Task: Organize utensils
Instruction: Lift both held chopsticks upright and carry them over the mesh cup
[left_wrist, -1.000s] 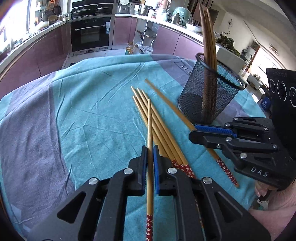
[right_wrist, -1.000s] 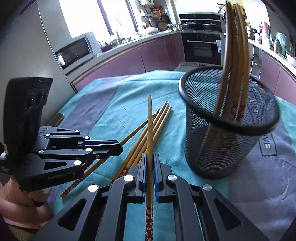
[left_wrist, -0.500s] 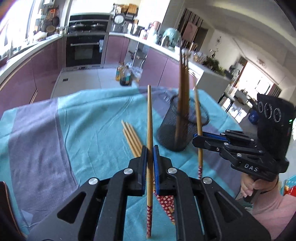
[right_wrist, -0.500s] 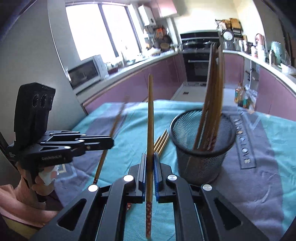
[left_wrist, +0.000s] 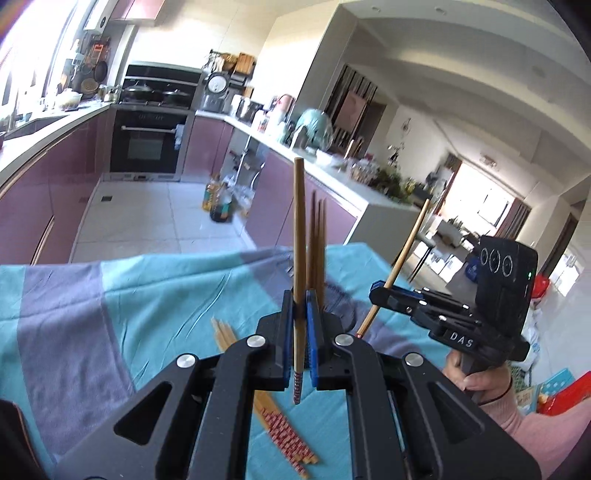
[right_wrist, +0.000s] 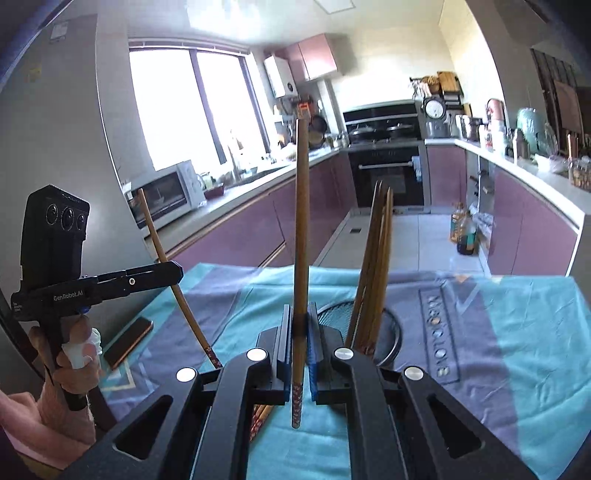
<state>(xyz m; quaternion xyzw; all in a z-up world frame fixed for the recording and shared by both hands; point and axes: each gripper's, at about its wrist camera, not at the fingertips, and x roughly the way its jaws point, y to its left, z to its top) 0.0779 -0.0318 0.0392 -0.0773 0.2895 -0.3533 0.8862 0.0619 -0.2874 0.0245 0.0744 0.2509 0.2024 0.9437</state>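
Observation:
My left gripper (left_wrist: 300, 306) is shut on a wooden chopstick (left_wrist: 298, 236) held upright, patterned end down, above the table. My right gripper (right_wrist: 300, 321) is shut on another chopstick (right_wrist: 301, 221), also upright. Each gripper shows in the other's view, the right gripper (left_wrist: 380, 293) with its tilted chopstick (left_wrist: 402, 254), the left gripper (right_wrist: 173, 271) likewise. The black mesh cup (right_wrist: 391, 332) holds several chopsticks (right_wrist: 376, 251), just right of my right gripper. More chopsticks (left_wrist: 273, 417) lie on the teal cloth (left_wrist: 159, 295) under my left gripper.
A phone (right_wrist: 127, 341) lies on the cloth at the left edge of the table. Kitchen counters, an oven (left_wrist: 147, 144) and a microwave (right_wrist: 166, 190) stand beyond the table. The far table edge drops to the tiled floor.
Both grippers have risen and tilted up with their chopsticks, from low over the loose pile to high above the table. The mesh cup now sits low in both views.

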